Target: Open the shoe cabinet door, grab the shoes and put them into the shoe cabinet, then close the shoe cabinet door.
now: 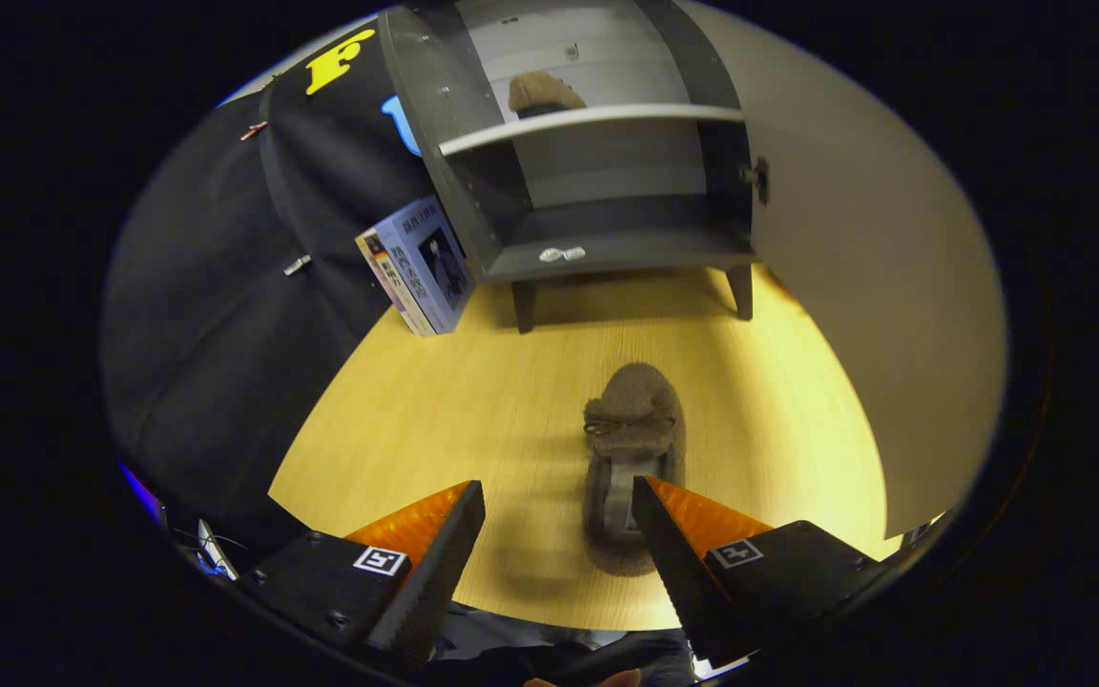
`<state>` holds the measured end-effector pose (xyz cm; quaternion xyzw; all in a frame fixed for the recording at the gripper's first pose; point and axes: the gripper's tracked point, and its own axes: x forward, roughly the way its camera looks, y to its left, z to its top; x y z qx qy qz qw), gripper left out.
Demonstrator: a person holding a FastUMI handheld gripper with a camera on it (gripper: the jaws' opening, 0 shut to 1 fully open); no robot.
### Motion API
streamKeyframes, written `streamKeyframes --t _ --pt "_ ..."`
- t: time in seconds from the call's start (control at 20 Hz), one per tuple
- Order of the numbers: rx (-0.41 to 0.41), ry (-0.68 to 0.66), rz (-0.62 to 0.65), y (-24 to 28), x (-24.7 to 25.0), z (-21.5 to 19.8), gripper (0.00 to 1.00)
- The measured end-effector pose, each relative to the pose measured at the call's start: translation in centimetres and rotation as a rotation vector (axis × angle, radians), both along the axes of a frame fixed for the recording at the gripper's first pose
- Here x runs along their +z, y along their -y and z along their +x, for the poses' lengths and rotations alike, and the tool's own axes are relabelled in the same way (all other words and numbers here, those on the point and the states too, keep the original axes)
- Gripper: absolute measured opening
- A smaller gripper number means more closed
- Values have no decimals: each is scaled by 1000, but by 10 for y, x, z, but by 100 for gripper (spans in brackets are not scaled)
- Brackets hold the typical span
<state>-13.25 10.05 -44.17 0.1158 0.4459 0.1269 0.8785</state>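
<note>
A brown fuzzy slipper (631,448) lies on the wooden table (435,420), toe pointing toward the cabinet, its heel end partly behind my right finger. My gripper (559,501) hovers above the table with its fingers open; nothing is pressed between them. The slipper sits just ahead of the right fingertip (650,496). Beyond it stands the grey shoe cabinet (597,191) on short legs, its door (874,286) swung open to the right. A second brown slipper (542,93) rests on the cabinet's upper shelf. The lower compartment looks bare.
A stack of books (421,267) leans upright against the cabinet's left side. The black cloth wall (225,315) runs along the left of the table. The open door bounds the table's right side.
</note>
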Motion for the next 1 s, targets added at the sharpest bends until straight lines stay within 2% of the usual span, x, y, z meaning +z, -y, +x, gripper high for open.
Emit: streamKeyframes --t 0.2,0.35,0.4,0.5,0.6,0.75,0.8,1.0 --pt "-39 -28 -37 -6 -53 20 98" --pt "-113 -13 -74 -6 -82 48 94" --pt "-142 -8 -86 -6 -91 56 83" --pt "-198 13 -110 -5 -100 70 73" --pt "-231 49 -155 2 -105 82 57" --pt "-227 97 -156 3 -105 88 21" --pt "-217 107 -153 2 -101 87 13" --pt "-186 152 -148 8 -66 86 13"
